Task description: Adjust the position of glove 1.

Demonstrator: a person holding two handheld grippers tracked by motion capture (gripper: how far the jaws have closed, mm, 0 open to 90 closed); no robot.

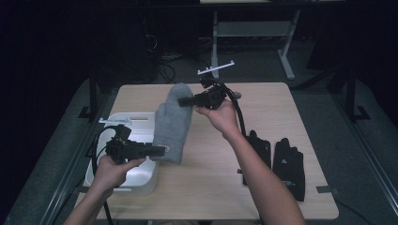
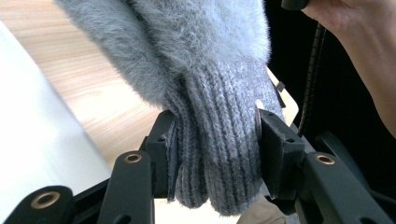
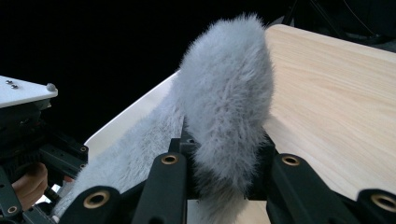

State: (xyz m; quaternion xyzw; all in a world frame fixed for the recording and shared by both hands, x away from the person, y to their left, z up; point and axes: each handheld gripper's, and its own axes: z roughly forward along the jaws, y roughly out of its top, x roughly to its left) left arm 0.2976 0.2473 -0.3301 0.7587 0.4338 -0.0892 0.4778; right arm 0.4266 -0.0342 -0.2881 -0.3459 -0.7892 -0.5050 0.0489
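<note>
High view: a fuzzy grey mitten [image 1: 172, 123] is stretched in the air above the wooden table [image 1: 263, 187], between the white bin [image 1: 136, 180] and the far edge. The left gripper [image 1: 159, 150] is clamped on its ribbed cuff [image 2: 219, 154]; the right gripper [image 1: 184, 101] is clenched on the fluffy fingertip end [image 3: 229, 112].

Judging by the bin just below the cuff, the step in hand looks like carrying the mitten over to drop it in. To do it well, move both hands together so the knit is neither stretched nor sagging, bring the cuff end over the bin opening first, then lower the tip before letting go.

Count: one grey mitten, two black gloves [image 1: 288, 166] lying side by side on the table's right, one bin, two grippers
</note>
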